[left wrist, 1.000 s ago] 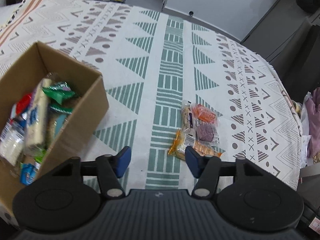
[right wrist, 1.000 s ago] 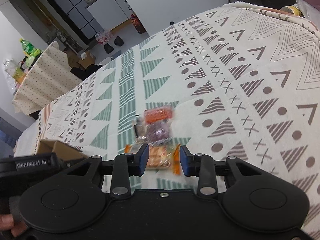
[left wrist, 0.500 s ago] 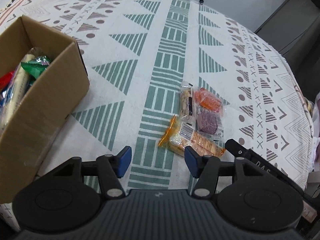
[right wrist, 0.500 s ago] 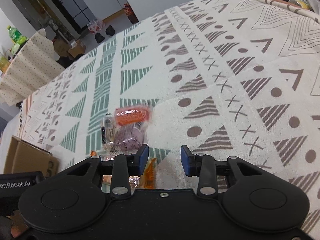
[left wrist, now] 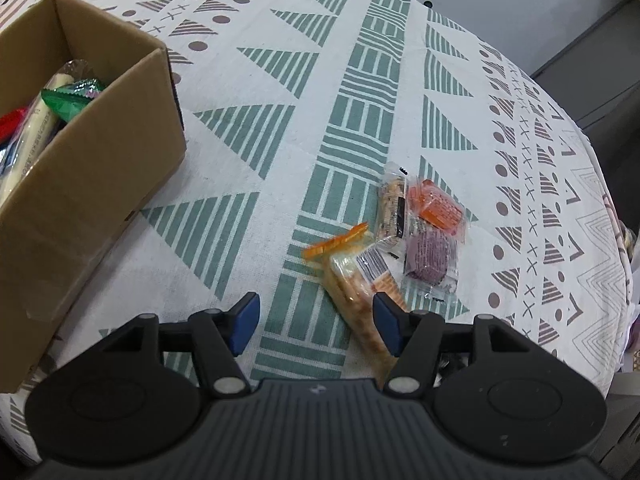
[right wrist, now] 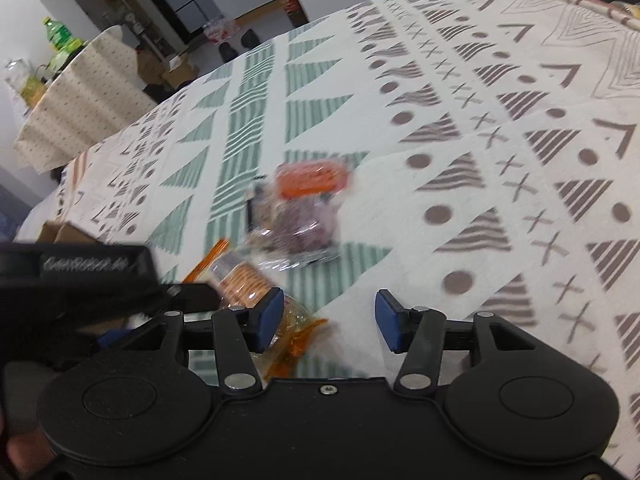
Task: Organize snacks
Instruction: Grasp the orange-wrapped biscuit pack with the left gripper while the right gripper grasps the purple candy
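Several wrapped snacks lie together on the patterned tablecloth: a long cracker pack with orange ends (left wrist: 354,280) (right wrist: 244,280), a purple biscuit pack (left wrist: 430,258) (right wrist: 304,226), an orange wafer pack (left wrist: 438,206) (right wrist: 312,178) and a narrow biscuit pack (left wrist: 392,208). My left gripper (left wrist: 316,324) is open just before the cracker pack, which reaches to its right finger. My right gripper (right wrist: 330,320) is open too, with its left finger over the same pack's near end. The cardboard box (left wrist: 84,176) at left holds several snacks.
The left gripper's black body (right wrist: 92,276) shows at the left of the right wrist view. The table's rounded edge (left wrist: 600,184) curves on the right, with grey cabinets beyond. A second covered table with bottles (right wrist: 76,92) stands farther back in the room.
Both grippers have closed in on the snack pile, and the left one swung away from the box. My right gripper's fingers have spread wider apart.
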